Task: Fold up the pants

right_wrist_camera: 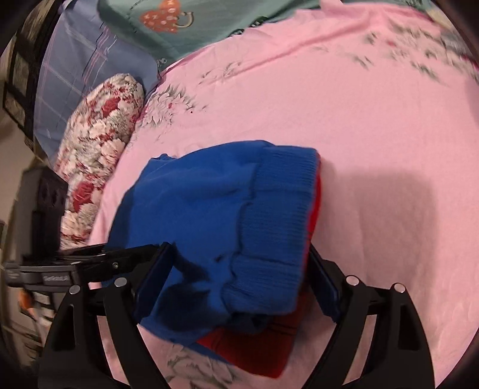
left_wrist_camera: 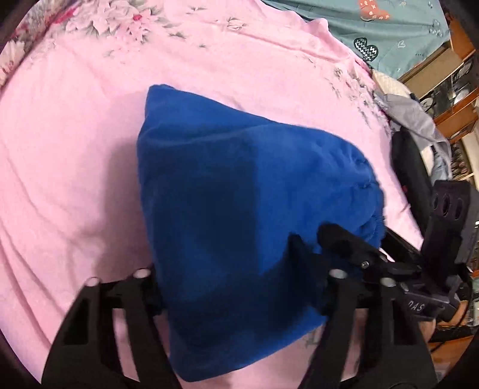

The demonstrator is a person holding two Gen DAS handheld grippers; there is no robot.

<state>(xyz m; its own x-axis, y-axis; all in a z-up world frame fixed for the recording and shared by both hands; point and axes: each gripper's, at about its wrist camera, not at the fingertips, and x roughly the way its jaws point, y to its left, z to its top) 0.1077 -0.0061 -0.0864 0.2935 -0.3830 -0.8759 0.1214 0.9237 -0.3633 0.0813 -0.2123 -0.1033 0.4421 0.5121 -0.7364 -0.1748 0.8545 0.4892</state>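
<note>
Black gripper fingers frame the bottom of both views, and between them sits the folded bundle of blue pants. In the right wrist view the right gripper stands spread wide, its two pads flanking the near end of the bundle where the ribbed waistband curls over; whether the pads actually press the cloth or only stand just beside it, I cannot tell. A red garment shows underneath the blue layer at the near edge and along the right side.

From the left wrist view the left gripper is likewise spread, with the blue cloth lying between its fingers and spilling past them toward the camera. The right gripper shows here too, reaching in against the bundle's right edge.

The pants lie near the middle of the pink floral bedsheet, with a flowered pillow well off to one side and a teal blanket at the far end of the bed.

By the look of it, the folding is far along — the garment is already a compact stack, and the step in hand seems to be squaring or releasing it. Next would likely call for easing both grippers clear without dragging the top layer — the soft fleece could slip or unroll at the waistband.
</note>
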